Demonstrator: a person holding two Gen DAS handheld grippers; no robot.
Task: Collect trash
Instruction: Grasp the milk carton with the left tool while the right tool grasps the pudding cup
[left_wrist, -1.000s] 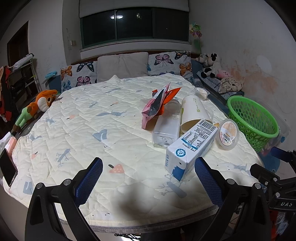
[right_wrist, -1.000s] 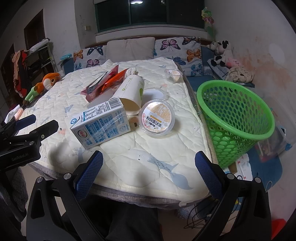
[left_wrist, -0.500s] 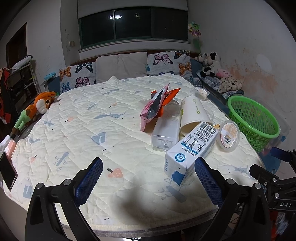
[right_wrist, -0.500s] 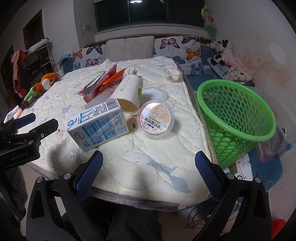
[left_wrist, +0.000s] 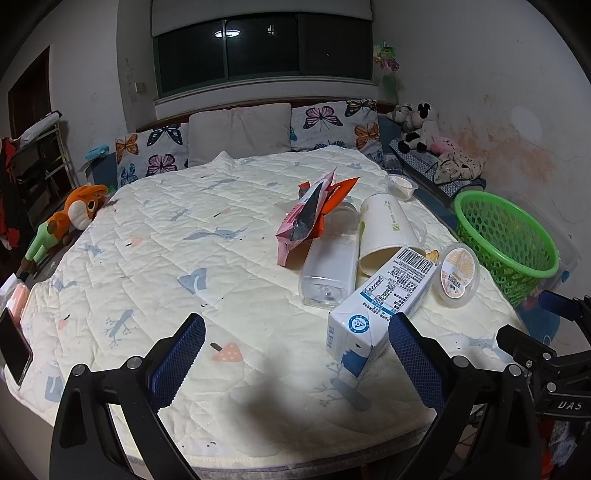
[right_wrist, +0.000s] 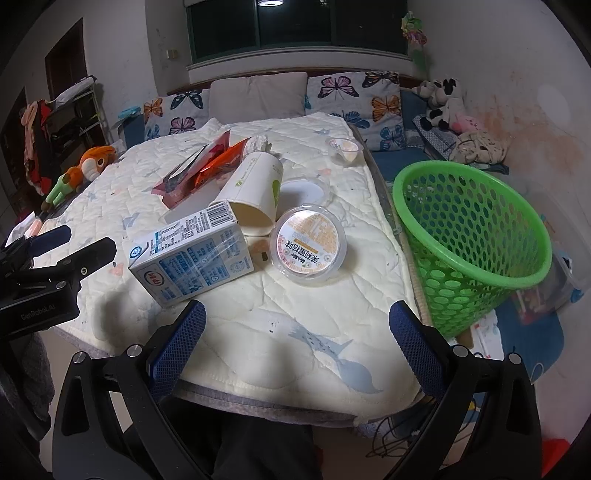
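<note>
Left view: left gripper (left_wrist: 296, 345) wide open, holding nothing, over the quilt (left_wrist: 166, 258) near its front edge; trash sits right of centre w/ bare quilt to the left: 1 carton (left_wrist: 380, 306), 1 clear bottle (left_wrist: 330, 271), 1 paper cup (left_wrist: 388, 230), 2 wrappers (left_wrist: 314, 210), 1 lidded tub (left_wrist: 458, 275). Right view: right gripper (right_wrist: 297, 334) also wide open and empty, carton (right_wrist: 192, 258) just ahead-left, tub (right_wrist: 308, 245) ahead, 1 small cup (right_wrist: 344, 149) far back. 1 green basket (right_wrist: 469, 240) stands off the bed's right edge.
</note>
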